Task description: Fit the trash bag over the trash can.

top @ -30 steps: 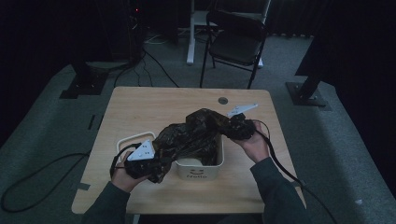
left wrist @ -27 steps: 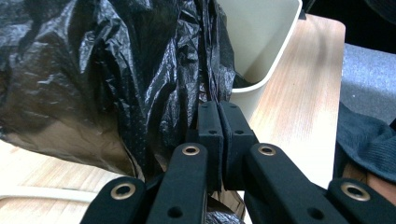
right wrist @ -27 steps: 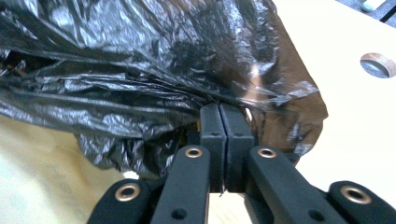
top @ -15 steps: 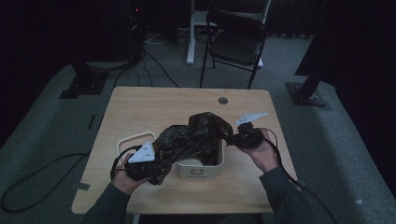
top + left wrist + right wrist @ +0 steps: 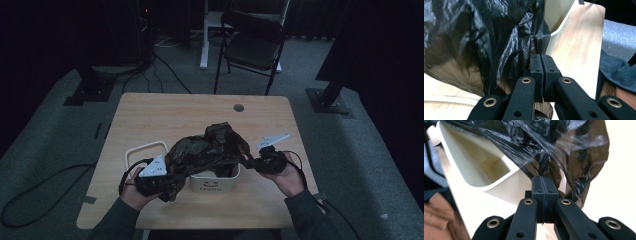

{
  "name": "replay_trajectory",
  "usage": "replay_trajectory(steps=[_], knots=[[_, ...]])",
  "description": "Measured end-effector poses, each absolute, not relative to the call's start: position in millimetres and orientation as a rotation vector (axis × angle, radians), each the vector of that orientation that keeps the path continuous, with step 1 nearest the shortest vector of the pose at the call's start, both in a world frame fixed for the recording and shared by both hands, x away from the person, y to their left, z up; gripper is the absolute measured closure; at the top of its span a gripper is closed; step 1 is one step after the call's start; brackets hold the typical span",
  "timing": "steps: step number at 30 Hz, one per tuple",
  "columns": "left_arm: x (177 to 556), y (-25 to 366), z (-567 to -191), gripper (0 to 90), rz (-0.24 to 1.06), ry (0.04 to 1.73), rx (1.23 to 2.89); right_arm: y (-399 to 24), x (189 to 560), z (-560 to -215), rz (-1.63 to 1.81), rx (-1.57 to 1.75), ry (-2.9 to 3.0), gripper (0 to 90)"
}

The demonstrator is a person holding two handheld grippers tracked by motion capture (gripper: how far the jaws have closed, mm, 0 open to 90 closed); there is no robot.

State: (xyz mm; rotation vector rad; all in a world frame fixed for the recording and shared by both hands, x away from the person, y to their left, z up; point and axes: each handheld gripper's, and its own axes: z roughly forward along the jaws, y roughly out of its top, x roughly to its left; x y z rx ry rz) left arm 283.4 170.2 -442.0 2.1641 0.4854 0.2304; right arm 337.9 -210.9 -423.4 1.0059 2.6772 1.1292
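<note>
Both grippers, left (image 5: 167,187) and right (image 5: 248,161), clench the crinkled black plastic bag (image 5: 207,150) over a cream bin (image 5: 214,181)

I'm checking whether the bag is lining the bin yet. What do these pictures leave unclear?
- Inside of the white bin: high view, mostly covered by the black plastic bag.
- Bag's opening: lost in crumpled folds in both gripper views.
- Printed word on the bin's front: high view, too small.
- Left gripper: fingers buried under the bag.

Wooden table (image 5: 165,115) – round grommet hole (image 5: 238,107) near far edge. Black folding chair (image 5: 252,42) beyond table, beside white stand leg (image 5: 204,35). Cables (image 5: 165,70) trail over grey carpet (image 5: 45,130). Dark stand bases at far left (image 5: 87,92) and far right (image 5: 330,100).
</note>
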Motion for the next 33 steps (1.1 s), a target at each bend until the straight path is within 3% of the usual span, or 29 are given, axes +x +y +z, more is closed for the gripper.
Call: replay_trajectory(steps=[19, 27, 33], knots=[[286, 161, -461, 89.3, 0.172, 0.497, 2.238, -213, 317, -448, 1.119, 0.929, 2.829, 90.0], [290, 163, -462, 88.9, 0.158, 0.512, 2.24, -219, 328, -461, 0.975, 1.038, 2.807, 90.0], [289, 168, -459, 79.0, 0.141, 0.499, 2.222, -218, 329, -461, 0.936, 1.039, 2.802, 90.0]])
